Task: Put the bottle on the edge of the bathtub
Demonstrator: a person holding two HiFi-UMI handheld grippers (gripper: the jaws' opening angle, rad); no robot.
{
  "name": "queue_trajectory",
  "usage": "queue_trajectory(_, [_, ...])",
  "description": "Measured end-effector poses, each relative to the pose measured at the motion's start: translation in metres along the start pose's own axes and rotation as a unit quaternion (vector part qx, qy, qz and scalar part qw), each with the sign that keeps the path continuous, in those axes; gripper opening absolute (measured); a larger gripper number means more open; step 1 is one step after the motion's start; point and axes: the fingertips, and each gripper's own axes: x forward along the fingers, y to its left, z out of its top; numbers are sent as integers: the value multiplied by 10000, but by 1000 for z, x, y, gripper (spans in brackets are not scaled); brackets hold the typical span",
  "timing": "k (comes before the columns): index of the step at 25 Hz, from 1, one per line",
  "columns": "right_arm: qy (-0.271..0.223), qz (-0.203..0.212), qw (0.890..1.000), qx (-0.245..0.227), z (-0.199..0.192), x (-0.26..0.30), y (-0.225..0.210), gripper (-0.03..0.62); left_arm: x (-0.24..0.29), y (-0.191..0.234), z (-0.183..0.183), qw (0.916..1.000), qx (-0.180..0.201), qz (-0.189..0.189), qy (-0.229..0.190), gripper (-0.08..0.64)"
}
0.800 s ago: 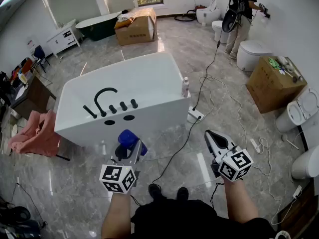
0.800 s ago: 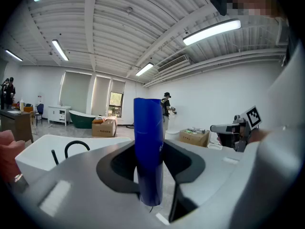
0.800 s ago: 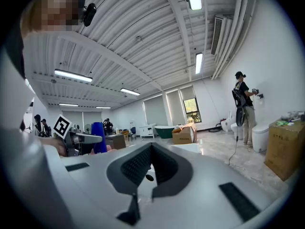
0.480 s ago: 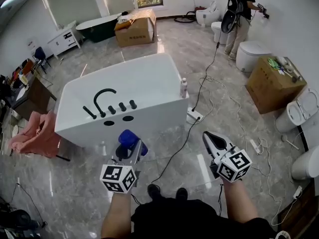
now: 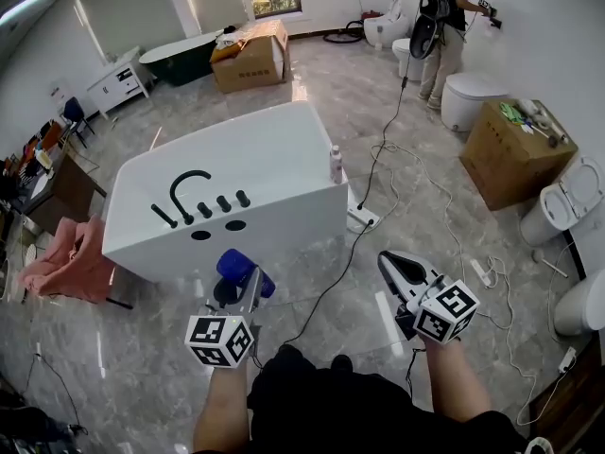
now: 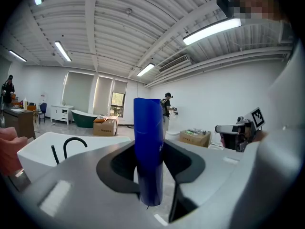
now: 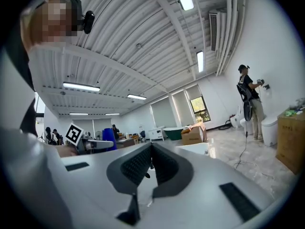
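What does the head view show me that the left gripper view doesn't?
Only the head view: the small pale bottle standing on the bathtub's right rim, and the black cable across the floor in front of the tub.
Only the left gripper view: the ceiling lights, and a close look at the left gripper closed on the upright blue bottle.
Both: that bottle, the white bathtub, its black faucet, the right gripper and the person by the far wall.

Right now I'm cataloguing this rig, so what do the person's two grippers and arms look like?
Both the left gripper and the right gripper have light grey shells with black ribbed pads. Each carries a white cube printed with black square markers. The forearms are unsleeved; the clothing is dark.
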Motion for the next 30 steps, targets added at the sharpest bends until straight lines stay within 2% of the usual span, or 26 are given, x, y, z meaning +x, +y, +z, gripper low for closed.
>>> queue_trajectory(9, [132,-134,9995,270,-16,-4,-14,12,15,-3,-2,9998,101,-114,95,166])
queue_trajectory(16, [305,-212,9987,356,-18,16,-32,12,48,8,0,9996,15,-240,121,166])
queue_trajectory(21, [449,-202,9978,452,-24,48,-51,12,73,27,-2,9995,-4,-239,186,166])
queue_trajectory(30, [789,-161,9945,670,-38,127,-75,12,127,88,2,9990,-107,-203,380,166])
